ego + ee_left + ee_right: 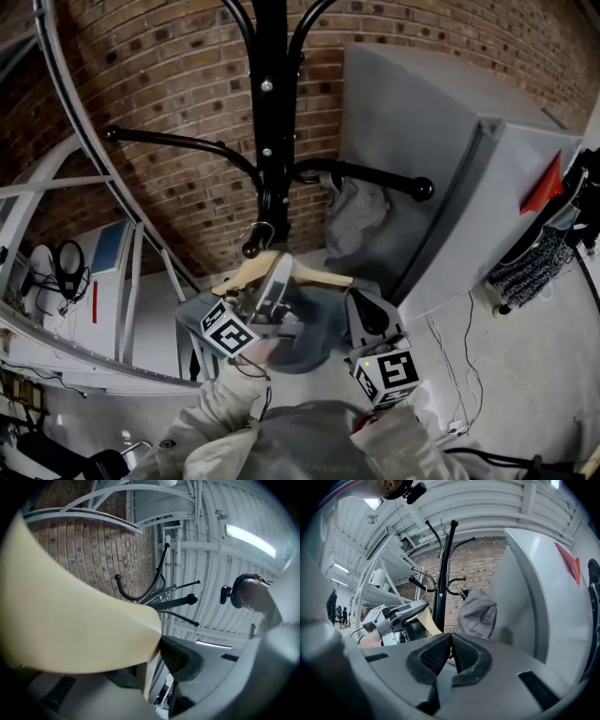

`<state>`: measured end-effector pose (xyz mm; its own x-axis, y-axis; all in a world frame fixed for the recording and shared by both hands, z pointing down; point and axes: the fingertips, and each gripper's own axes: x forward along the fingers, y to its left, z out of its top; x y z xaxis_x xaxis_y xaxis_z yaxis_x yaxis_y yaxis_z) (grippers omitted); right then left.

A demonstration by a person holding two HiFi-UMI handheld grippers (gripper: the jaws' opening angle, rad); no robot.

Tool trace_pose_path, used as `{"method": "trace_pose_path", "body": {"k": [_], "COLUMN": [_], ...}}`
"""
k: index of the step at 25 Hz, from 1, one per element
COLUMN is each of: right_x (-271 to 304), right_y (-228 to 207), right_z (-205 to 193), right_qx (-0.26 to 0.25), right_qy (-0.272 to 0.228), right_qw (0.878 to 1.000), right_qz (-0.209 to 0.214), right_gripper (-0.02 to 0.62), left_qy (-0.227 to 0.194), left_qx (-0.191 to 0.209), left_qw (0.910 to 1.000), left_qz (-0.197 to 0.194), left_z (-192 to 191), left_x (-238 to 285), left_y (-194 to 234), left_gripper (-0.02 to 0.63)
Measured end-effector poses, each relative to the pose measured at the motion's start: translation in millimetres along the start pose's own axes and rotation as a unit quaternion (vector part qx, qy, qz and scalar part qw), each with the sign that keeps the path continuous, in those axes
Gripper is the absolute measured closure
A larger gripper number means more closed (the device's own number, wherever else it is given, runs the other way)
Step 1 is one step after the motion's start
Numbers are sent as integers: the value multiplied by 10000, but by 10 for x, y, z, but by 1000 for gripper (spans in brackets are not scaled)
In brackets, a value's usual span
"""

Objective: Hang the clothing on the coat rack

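The person's pale sleeves [220, 417] fill the bottom of the head view, one gripper held out ahead of each.

The left gripper [275, 286] has its fingers set wide and closed on a wooden hanger [314, 275]. In the left gripper view the hanger's cream body sits between them and presses against the ribbed pad of one finger [180, 657]. The right gripper [367, 309] is just to the right of the hanger. Its two fingers [433, 657] meet tip to tip, and no cloth or other thing shows between them.

A dark blue-grey garment [305, 342] hangs under the hanger, between the two grippers and just behind them. The hanger lies roughly level, with its metal hook [260, 231] rising from the middle. That hook is right beside the knobbed end of a low arm of the black coat rack [272, 112], which stands just behind. Whether the hook rests on the arm cannot be told.

A second, lighter grey garment [356, 217] is bunched up and hangs from another rack arm on the right, apart from the hanger. Close behind it stands a tall grey cabinet [441, 159], leaning across the right of the view. A red brick wall [169, 84] runs behind the rack.
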<state>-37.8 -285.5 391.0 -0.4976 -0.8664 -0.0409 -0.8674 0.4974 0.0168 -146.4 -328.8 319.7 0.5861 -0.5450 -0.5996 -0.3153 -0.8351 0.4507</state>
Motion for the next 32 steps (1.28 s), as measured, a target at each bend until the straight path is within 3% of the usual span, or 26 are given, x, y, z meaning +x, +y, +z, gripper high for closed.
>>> {"method": "trace_pose_path", "body": {"k": [22,32], "right_x": [-116,-372], "right_y": [-113,-63], "right_z": [-98,-219], "right_qx": [183,373], "right_qy": [95,238], "right_qw": [9998,9975], "right_qz": [51,546], "right_gripper": [571,571], "left_qy": [-58,-35], "left_qx": [67,152], "left_qw": [9995,9928], "left_qz": [311,1188], "left_z": [-112,-380], "left_x": [3,-356], "left_y": [200,190], "left_gripper": [476,472]}}
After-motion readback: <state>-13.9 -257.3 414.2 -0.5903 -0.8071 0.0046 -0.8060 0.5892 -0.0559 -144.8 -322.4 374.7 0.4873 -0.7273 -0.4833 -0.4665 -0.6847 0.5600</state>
